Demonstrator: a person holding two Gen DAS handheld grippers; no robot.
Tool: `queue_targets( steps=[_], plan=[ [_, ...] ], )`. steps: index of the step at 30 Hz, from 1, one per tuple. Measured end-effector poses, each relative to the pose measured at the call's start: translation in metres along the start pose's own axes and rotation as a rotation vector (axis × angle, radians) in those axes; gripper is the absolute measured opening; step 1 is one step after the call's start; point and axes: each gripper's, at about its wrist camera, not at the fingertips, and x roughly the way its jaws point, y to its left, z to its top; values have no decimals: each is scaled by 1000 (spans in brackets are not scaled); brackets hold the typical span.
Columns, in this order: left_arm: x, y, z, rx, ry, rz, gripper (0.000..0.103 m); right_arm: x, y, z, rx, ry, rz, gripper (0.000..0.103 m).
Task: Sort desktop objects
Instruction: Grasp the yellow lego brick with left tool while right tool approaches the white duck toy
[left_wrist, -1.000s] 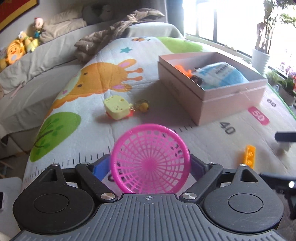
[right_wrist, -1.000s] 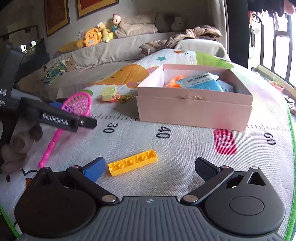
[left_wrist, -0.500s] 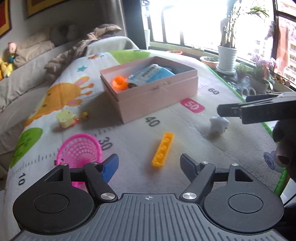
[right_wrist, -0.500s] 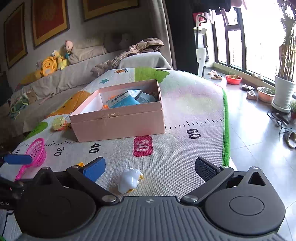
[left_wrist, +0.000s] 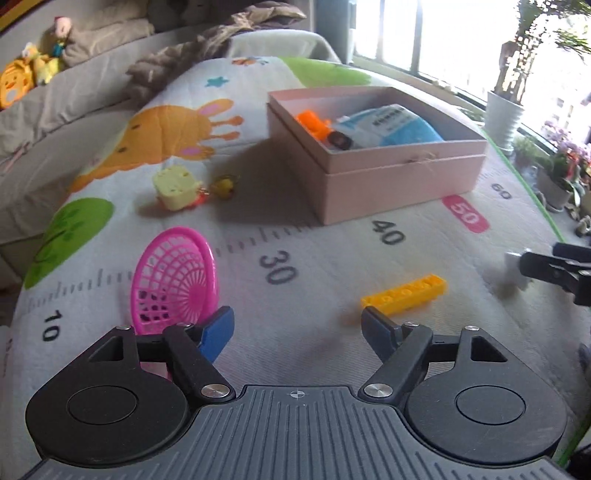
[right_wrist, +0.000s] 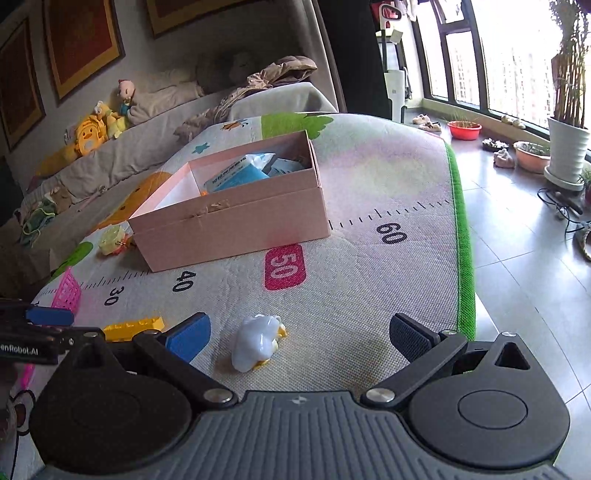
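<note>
The right gripper (right_wrist: 299, 338), jaws spread and empty, has a small white plastic duck toy (right_wrist: 256, 342) lying on the printed play mat (right_wrist: 369, 266) between its fingers, nearer the blue one. The left gripper (left_wrist: 297, 326), jaws opening and empty, faces a yellow plastic building brick (left_wrist: 404, 293), lying crosswise. Its side reads, probably, "GenRobot.AI". The open pink cardboard box (right_wrist: 236, 225) sits beyond "40" and "50".

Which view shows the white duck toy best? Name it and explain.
The right wrist view: the white duck toy lies whole and sharp on the mat, between the open right gripper fingers. The left wrist view shows only a blurred white scrap at the right edge.
</note>
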Motion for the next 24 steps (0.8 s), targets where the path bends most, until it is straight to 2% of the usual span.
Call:
queue_targets(
  steps=[2, 5, 8, 11, 14, 19, 24],
  plan=[
    [-1, 9, 5, -40, 6, -10, 81, 1, 0, 0, 5, 5, 3, 103],
    [-6, 12, 6, -108, 17, -106, 84, 1, 0, 0, 5, 4, 3, 103],
    [-10, 1, 3, -131, 9, -156, 94, 0, 0, 0, 7, 1, 3, 103],
    [-21, -29, -6, -16, -68, -113, 97, -1, 0, -1, 9, -1, 1, 103],
    [-26, -58, -15, 79, -124, -9, 99, -1, 0, 0, 6, -2, -1, 103],
    [-5, -85, -15, 53, -63, 39, 99, -2, -1, -1, 16, -10, -1, 103],
    [15, -89, -8, 8, -3, 32, 99, -4, -11, -1, 69, -24, 3, 103]
  ],
)
